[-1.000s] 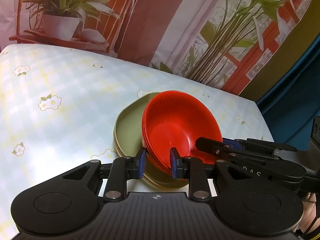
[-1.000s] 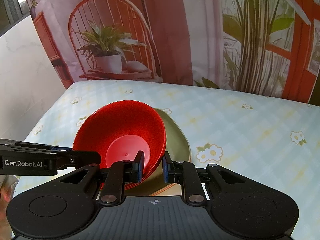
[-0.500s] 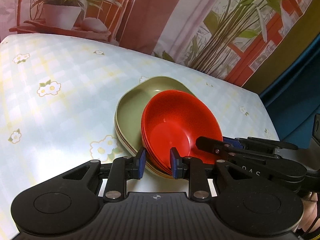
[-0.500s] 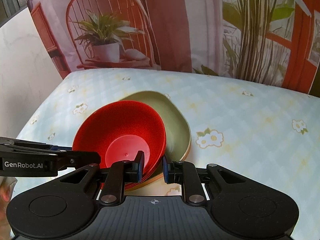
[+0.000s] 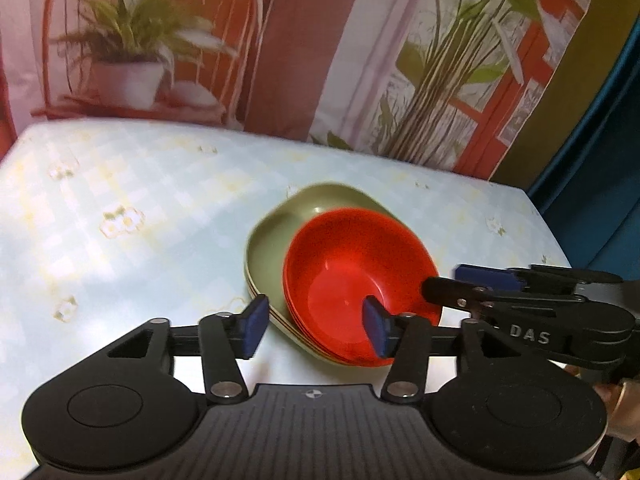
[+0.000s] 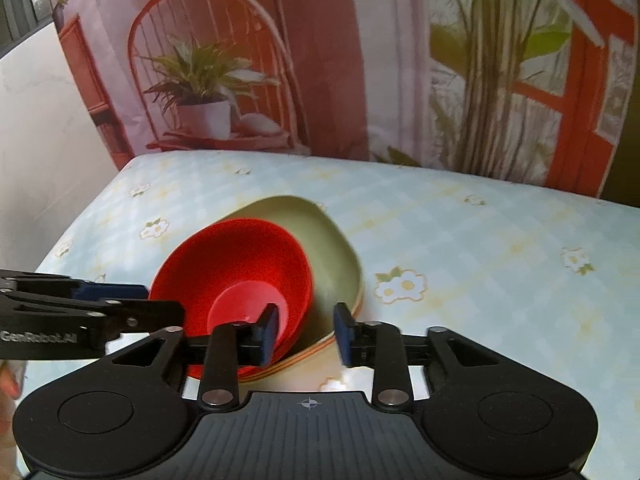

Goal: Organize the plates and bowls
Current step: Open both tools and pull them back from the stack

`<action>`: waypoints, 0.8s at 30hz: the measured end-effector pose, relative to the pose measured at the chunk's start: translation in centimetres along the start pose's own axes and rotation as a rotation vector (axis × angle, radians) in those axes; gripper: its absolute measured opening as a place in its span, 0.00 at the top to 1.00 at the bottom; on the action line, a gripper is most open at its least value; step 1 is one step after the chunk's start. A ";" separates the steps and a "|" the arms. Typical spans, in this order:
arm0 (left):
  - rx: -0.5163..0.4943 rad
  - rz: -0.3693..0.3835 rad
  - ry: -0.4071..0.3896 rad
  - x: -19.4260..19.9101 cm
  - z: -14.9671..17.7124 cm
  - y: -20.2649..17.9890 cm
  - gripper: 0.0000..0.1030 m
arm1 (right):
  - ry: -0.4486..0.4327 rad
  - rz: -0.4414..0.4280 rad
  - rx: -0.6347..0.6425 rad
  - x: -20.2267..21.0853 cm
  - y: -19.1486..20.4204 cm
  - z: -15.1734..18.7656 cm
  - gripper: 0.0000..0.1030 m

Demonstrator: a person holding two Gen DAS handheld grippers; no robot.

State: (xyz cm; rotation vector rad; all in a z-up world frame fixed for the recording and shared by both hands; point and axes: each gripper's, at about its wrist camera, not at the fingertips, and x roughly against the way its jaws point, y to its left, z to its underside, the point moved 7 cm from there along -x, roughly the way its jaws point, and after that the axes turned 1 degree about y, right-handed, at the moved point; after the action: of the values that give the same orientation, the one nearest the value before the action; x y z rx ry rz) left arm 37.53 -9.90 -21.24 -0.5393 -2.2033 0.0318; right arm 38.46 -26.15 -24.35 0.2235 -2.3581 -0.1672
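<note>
Floral tablecloth point(image 6: 480, 248); plant-print backdrop point(image 6: 320, 60) behind.

The left gripper point(image 5: 316, 326) hides the near rims of the bowls point(image 5: 360, 272) and plates point(image 5: 276, 244), which are motion-blurred.

Both grippers are matte black with blue finger pads point(image 5: 253, 326), silver pivot screws and ribbed bases; white "GenRobot.AI" lettering point(image 6: 38, 337) marks the left gripper point(image 6: 132, 300), "DAS" the right gripper point(image 5: 460, 284).

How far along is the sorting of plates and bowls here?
Done: red bowls sit nested on the stacked green plates, resting on the table. In hand: nothing; left claw and right claw are open around the stack's near edge. Left: perhaps centring the bowls.
</note>
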 end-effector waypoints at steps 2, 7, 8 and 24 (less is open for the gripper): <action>-0.018 -0.023 -0.029 1.1 -0.3 -0.1 0.35 | -0.023 0.017 -0.001 1.0 -0.3 -0.2 0.53; -0.025 -0.049 -0.112 4.4 -0.8 -0.1 0.11 | -0.086 0.031 -0.002 4.0 -0.4 -0.6 0.28; -0.025 -0.060 -0.129 5.2 -0.7 -0.1 0.10 | -0.102 0.037 0.002 4.8 -0.4 -0.6 0.23; -0.066 -0.236 -0.307 15.8 0.1 -0.7 0.00 | -0.283 0.106 0.047 15.7 2.8 -0.2 0.00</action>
State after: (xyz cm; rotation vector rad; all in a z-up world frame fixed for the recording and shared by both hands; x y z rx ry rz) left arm 28.49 -4.41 -9.50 -0.3222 -2.5635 -0.0893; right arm 27.20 -26.72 -13.02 0.1021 -2.6501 -0.0975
